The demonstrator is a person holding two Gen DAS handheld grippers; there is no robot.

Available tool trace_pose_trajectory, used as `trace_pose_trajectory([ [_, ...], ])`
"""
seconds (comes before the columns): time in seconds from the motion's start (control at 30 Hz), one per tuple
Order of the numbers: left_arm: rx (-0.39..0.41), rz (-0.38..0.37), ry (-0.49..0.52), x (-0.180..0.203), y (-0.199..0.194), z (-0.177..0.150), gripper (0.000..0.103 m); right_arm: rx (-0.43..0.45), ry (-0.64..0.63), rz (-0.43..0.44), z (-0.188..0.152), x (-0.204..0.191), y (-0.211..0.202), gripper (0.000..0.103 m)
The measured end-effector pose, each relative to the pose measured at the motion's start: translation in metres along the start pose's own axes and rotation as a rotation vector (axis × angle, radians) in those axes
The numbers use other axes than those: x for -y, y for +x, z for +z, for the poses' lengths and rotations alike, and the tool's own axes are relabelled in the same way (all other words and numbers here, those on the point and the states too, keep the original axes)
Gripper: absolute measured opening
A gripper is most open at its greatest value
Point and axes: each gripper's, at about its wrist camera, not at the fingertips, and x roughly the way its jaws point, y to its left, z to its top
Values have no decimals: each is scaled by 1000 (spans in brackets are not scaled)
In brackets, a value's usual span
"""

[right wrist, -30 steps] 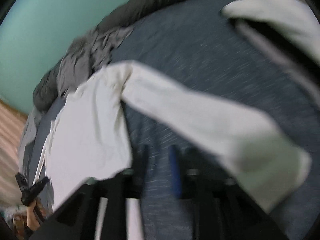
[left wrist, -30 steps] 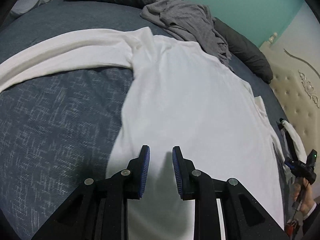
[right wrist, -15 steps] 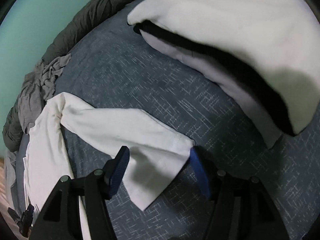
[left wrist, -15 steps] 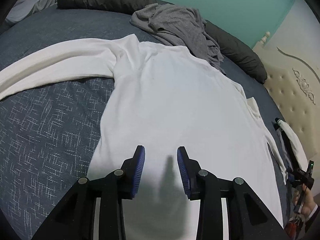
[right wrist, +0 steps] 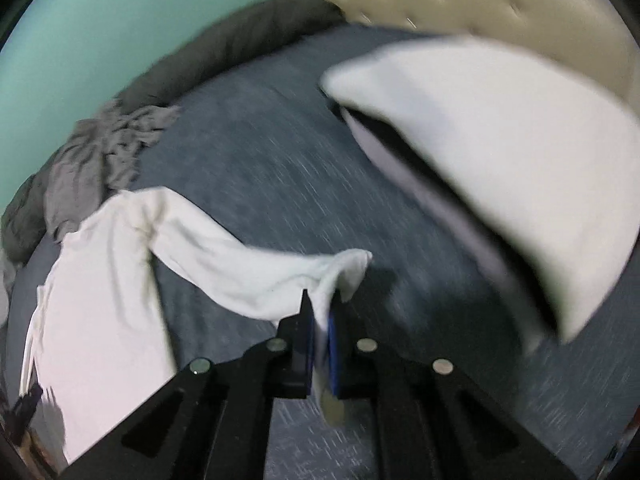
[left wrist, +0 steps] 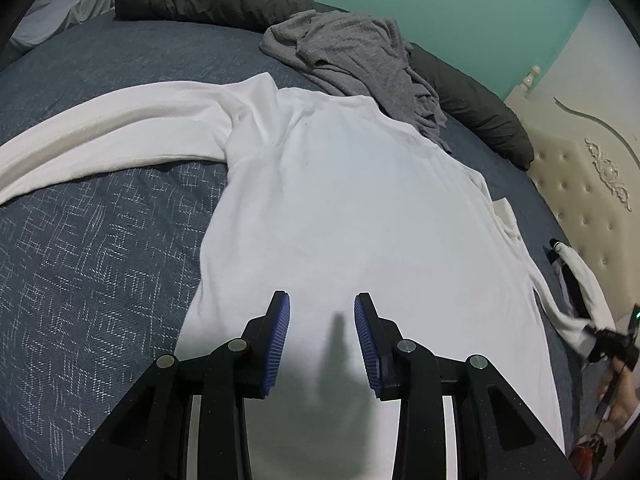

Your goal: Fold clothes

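The right gripper (right wrist: 320, 320) is clamped on the cuff of the white shirt's sleeve (right wrist: 240, 268), lifting it off the bed (right wrist: 260, 168), probably to carry it across the body for the first fold. The left gripper (left wrist: 321, 336) hangs parted and empty over the shirt (left wrist: 340, 208), likely ready to pin it flat. Only the right wrist view shows the pinch and the 2 stacked pillows (right wrist: 500, 152); only the left shows the shirt's other sleeve (left wrist: 112, 132) spread out and the grey garment (left wrist: 360, 52) beyond.
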Motion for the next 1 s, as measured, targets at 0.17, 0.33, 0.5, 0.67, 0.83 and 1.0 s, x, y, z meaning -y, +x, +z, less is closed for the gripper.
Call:
trace_pose_trajectory([
  [0.17,2,4,6,3,-1,0,37,100,-84,-2,69,0,-36,5],
  [0.33,1,2,5,5,0,0,37,176,-119,-63,131,16,-62,5],
  [0.5,-3,3,11,9,3,-1,37,171,-148,-112,176,29,-60,5],
  [0.67,-4,11,17,10,4,0,37,119,-144,-176,205,48,-46,5],
  [0.83,-6,20,21,9,5,0,37,33,-94,-224,215,72,-20,5],
  [1.0,-11,27,27,11,8,-1,37,-34,-55,-245,208,90,8,5],
])
